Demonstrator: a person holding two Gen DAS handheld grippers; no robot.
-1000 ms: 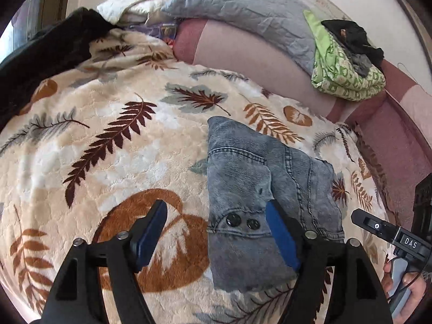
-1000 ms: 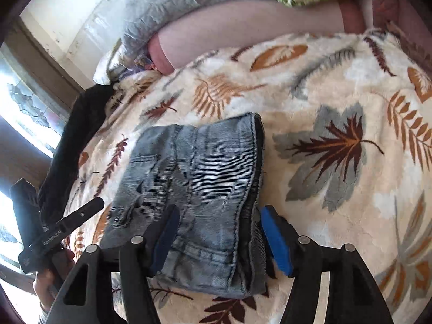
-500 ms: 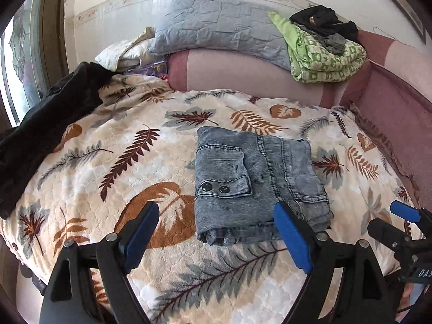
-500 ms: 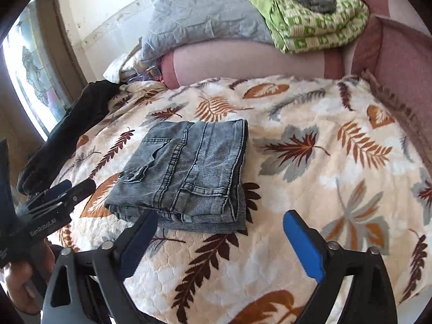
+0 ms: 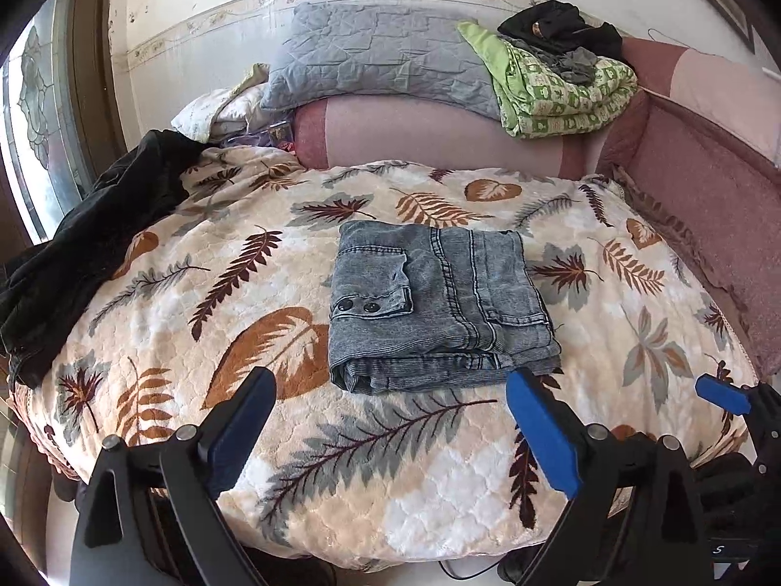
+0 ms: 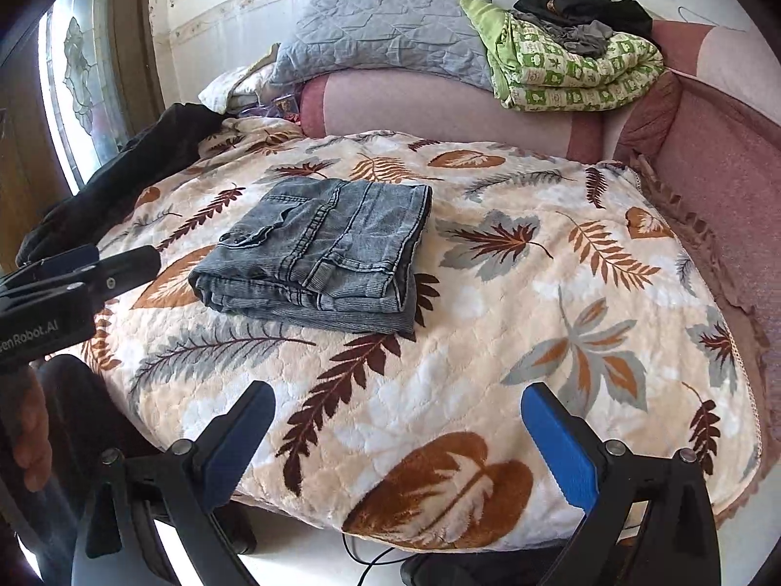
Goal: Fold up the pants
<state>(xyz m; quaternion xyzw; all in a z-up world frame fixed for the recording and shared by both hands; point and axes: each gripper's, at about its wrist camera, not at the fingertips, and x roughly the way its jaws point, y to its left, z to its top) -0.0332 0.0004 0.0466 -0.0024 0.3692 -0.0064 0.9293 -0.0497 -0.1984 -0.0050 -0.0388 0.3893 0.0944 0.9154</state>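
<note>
Pants: I see the grey pants (image 5: 439,303) folded into a neat block on the leaf blanket (image 5: 195,303) of the bed.
Left gripper: my left gripper (image 5: 390,434) has wide jaws that are opening, with only blanket between them; the pants lie just past the tips, not touching.
Right gripper: my right gripper (image 6: 398,439) has wide jaws, holding nothing; the pants (image 6: 322,249) lie well ahead, off to the left.
</note>
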